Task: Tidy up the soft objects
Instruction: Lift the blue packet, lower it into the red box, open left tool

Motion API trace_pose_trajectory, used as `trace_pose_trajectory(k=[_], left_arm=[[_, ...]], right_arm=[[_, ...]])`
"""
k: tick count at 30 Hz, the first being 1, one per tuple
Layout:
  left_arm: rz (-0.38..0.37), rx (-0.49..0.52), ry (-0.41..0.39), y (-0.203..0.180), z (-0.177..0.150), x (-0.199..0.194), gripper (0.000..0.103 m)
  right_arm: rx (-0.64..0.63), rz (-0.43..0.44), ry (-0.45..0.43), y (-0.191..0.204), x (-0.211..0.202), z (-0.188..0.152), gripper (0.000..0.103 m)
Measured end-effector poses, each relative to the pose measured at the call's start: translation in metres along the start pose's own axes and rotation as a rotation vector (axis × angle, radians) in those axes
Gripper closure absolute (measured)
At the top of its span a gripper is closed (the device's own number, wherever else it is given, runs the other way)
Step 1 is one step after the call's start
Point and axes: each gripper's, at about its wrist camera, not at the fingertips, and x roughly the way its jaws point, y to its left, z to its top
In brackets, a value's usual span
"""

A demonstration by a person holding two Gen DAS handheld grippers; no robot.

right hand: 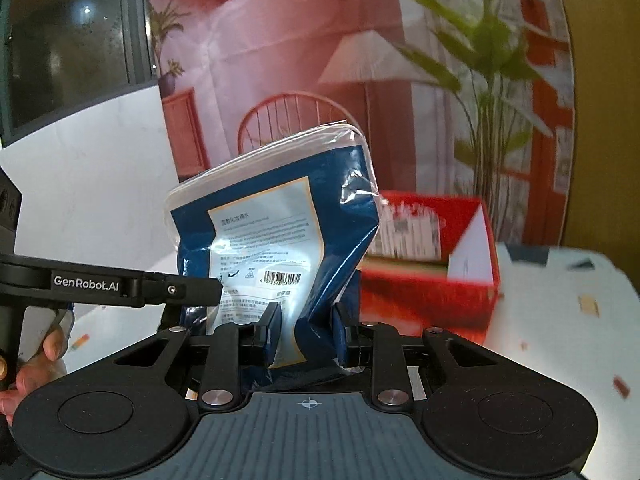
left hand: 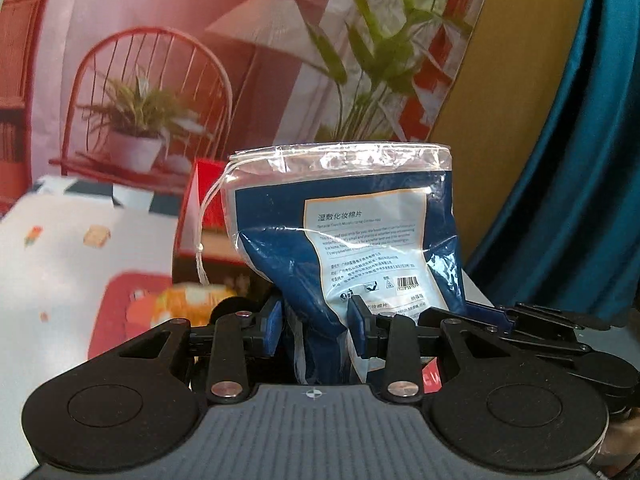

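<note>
Pink backdrop, patterned cloth (right hand: 560,280). Both grippers, left (left hand: 314,326) & right (right hand: 306,334), pinching pouch (left hand: 360,240) bottom, held up. Imo mid-carry; next: over red box (right hand: 436,280), then let go.

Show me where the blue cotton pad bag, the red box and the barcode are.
blue cotton pad bag (left hand: 280,264): left wrist view, blue panel.
red box (right hand: 432,292): right wrist view, front wall.
barcode (right hand: 278,277): right wrist view, its bars.
</note>
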Motion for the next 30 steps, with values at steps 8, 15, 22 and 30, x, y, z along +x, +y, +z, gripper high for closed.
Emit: trace_pose_trajectory(k=[8, 15, 22, 30], left_arm=[[-0.004, 0.012, -0.024, 0.002, 0.04, 0.027, 0.067], [0.004, 0.01, -0.032, 0.009, 0.066, 0.053, 0.067], [0.01, 0.002, -0.031, 0.022, 0.085, 0.085, 0.067], [0.048, 0.003, 0.018, 0.036, 0.098, 0.13, 0.068]], right_arm=[[0.006, -0.004, -0.042, -0.018, 0.029, 0.038, 0.078], [0.0, -0.009, -0.062, -0.037, 0.058, 0.063, 0.078], [-0.025, -0.015, -0.065, -0.052, 0.089, 0.079, 0.078], [-0.027, -0.042, -0.031, -0.064, 0.135, 0.085, 0.078]])
